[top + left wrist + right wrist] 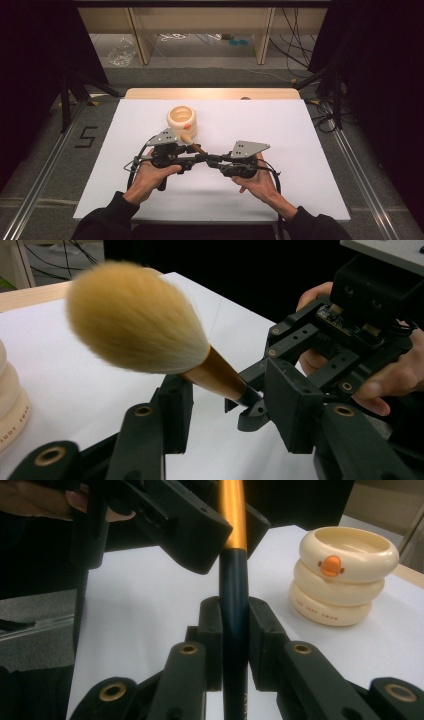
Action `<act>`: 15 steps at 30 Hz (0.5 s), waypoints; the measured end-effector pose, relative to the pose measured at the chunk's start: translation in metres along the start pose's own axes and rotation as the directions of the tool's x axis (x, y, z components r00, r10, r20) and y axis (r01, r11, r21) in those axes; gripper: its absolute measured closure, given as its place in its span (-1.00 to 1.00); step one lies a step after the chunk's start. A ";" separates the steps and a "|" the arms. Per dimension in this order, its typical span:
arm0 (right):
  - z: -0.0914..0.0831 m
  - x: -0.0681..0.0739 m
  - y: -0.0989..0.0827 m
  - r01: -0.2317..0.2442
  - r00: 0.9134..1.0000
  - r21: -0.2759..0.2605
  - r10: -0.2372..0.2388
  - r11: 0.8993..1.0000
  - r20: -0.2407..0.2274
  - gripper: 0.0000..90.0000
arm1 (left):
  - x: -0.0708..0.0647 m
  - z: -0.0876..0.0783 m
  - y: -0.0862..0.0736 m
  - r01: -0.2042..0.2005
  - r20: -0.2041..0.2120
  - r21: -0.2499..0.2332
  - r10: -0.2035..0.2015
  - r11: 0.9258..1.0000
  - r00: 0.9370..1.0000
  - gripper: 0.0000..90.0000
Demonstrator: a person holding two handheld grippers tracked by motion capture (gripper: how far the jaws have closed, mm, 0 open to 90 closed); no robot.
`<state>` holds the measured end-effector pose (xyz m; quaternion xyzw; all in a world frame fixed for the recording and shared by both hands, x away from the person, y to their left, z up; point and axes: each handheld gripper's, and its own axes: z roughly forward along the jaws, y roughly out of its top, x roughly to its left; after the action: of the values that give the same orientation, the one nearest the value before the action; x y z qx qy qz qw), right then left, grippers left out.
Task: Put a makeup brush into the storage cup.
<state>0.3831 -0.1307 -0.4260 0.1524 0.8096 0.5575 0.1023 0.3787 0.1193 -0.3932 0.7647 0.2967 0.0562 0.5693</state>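
A makeup brush [135, 325] with a fluffy tan head, a gold ferrule and a dark handle [234, 580] hangs level above the white table. My right gripper [234, 615] is shut on the dark handle. My left gripper [230, 390] faces it, and its jaws stand on either side of the gold ferrule with a gap showing, so it is open. In the high view the two grippers [197, 156] [212, 160] meet tip to tip near the table's middle. The brush head [186, 139] points toward a cream duck-faced holder [182, 120].
The cream holder [345, 575], made of stacked rings with an orange beak, stands just behind the grippers on the white table sheet [300, 150]. A wooden table edge [210, 93] runs along the back. Dark curtains and metal rails flank both sides.
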 end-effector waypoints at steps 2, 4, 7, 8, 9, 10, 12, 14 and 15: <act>0.000 0.000 0.000 0.000 1.000 -0.002 0.000 1.000 -0.002 0.75 | 0.001 0.000 0.000 0.002 0.002 -0.007 -0.002 1.000 1.000 0.30; 0.001 0.000 0.000 -0.002 1.000 -0.007 0.002 1.000 0.000 0.75 | 0.001 0.000 0.001 0.015 0.007 -0.012 -0.015 1.000 1.000 0.34; 0.001 0.000 0.000 -0.005 1.000 -0.008 0.005 1.000 -0.003 0.75 | 0.001 0.000 0.001 0.024 0.011 -0.021 -0.024 0.999 1.000 0.38; 0.001 0.001 0.000 -0.007 1.000 -0.008 0.007 1.000 -0.003 0.75 | 0.001 0.000 0.001 0.019 0.013 -0.023 -0.018 1.000 1.000 0.39; 0.002 0.001 0.000 -0.012 1.000 -0.008 0.012 1.000 -0.004 0.75 | 0.001 0.001 0.000 0.014 0.016 -0.023 -0.014 1.000 1.000 0.40; 0.002 0.001 0.000 -0.015 1.000 -0.010 0.015 1.000 -0.006 0.75 | 0.000 0.001 0.000 0.010 0.013 -0.022 -0.010 1.000 1.000 0.41; 0.002 0.002 0.000 -0.019 1.000 -0.016 0.018 1.000 -0.004 0.75 | 0.000 0.001 0.000 0.007 0.014 -0.023 -0.006 1.000 1.000 0.44; 0.002 0.001 0.000 -0.016 1.000 -0.006 0.016 1.000 -0.011 0.75 | 0.000 0.002 0.000 0.015 0.020 -0.030 -0.014 0.999 1.000 0.48; 0.002 0.001 0.000 -0.017 1.000 -0.007 0.017 1.000 -0.012 0.75 | 0.000 0.002 0.000 0.020 0.027 -0.034 -0.019 0.999 0.999 0.48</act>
<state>0.3825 -0.1285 -0.4269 0.1557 0.8068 0.5622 0.0935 0.3797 0.1180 -0.3942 0.7526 0.2954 0.0454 0.5868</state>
